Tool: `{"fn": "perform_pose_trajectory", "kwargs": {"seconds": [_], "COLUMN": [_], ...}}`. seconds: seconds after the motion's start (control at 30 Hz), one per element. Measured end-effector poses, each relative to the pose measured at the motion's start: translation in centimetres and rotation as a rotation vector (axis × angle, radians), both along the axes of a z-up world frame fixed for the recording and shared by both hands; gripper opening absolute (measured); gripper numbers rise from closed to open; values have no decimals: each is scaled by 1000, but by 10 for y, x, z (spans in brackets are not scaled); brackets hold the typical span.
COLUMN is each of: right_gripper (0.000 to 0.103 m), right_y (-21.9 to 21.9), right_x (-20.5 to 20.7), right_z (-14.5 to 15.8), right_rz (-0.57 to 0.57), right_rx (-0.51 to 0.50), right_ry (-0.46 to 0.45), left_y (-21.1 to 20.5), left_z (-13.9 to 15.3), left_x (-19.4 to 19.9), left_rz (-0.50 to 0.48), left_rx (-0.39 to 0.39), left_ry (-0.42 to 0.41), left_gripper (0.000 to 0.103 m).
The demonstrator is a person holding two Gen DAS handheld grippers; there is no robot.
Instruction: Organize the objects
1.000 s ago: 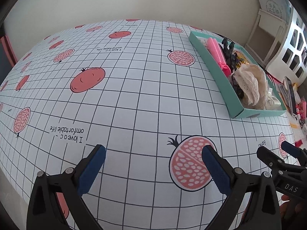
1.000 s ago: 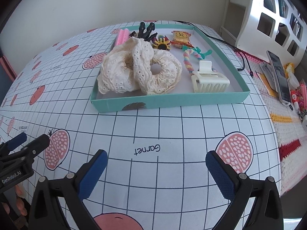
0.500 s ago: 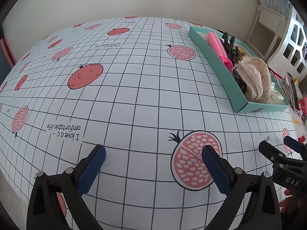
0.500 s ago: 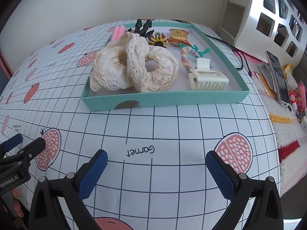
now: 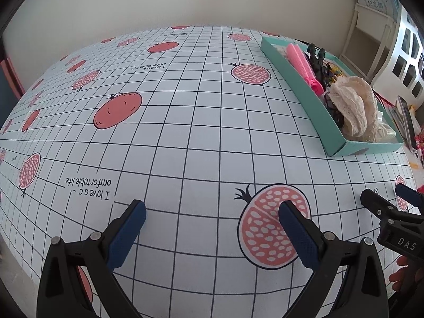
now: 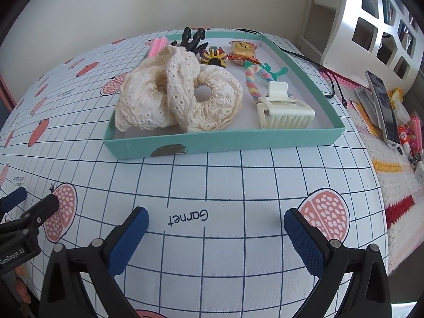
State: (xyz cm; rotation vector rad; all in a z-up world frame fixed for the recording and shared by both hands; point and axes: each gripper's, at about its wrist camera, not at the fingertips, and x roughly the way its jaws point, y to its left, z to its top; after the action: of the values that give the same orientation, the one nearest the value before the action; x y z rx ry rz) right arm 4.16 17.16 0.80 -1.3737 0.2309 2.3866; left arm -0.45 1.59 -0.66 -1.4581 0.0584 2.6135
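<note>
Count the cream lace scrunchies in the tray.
2. One scrunchie lies at the tray's near-left corner; the other leans against it toward the middle. More may be hidden underneath.

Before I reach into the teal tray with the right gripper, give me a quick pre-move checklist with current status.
1. Right gripper open and holding nothing: ok.
2. Left gripper open and holding nothing: ok.
3. Path from the right gripper to the teal tray: ok, only bare tablecloth lies between.
4. Nearest pieces exposed: ok, the cream claw clip lies alone near the front wall; the cream lace scrunchies overlap each other.
5. Left gripper out of the way: ok, it sits off to the left, apart from the tray.
6. Whether anything lies under the scrunchies: cannot tell.
</note>
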Motion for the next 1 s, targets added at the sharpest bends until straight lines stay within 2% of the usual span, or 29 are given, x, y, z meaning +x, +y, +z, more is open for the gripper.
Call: {"fn": "perform_pose_trajectory", "kwargs": {"seconds": [0.07, 1.0], "right_gripper": [103, 103], "right_y": [2, 2], "right_x": [-1, -1], "right_z": [-1, -1], "right_rz": [-5, -7], "right_rx": [-10, -9], "right_ry": [3, 12], "left_y": [3, -1], "left_z": [-1, -3], "left_x": [0, 0], "left_rz": [-4, 28], "left_rx": [-19, -11], "left_ry": [5, 34], "left_gripper": [100, 101]}}
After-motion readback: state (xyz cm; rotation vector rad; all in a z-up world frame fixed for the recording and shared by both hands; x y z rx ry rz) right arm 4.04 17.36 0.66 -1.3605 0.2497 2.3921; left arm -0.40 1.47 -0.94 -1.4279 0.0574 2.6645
